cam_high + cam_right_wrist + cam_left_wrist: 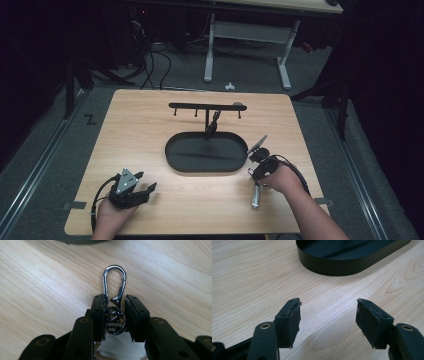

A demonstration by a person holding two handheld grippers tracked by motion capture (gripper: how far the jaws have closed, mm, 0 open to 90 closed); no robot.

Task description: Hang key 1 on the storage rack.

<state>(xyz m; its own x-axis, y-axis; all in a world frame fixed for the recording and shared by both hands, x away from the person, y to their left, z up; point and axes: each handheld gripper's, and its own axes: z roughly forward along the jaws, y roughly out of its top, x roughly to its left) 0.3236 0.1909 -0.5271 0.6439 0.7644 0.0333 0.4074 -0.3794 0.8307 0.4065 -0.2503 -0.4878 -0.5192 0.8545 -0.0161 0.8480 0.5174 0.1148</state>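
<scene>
Gripping: right gripper [113, 315], jaws closed on a metal carabiner clip [114, 282] just above the tabletop [150, 125]
Left gripper [328, 322]: jaws wide, holding nothing
Black oval tray [175, 160]: tabletop middle, hook rack [200, 106] behind

A shiny metal carabiner clip [114, 282] points its closed loop out over the wooden table [37, 290], its lower end and swivel ring [113, 321] pinched between the right gripper [115, 307]'s black pads. A silvery cylindrical piece [255, 197] lies on the table beside the hand.
</scene>
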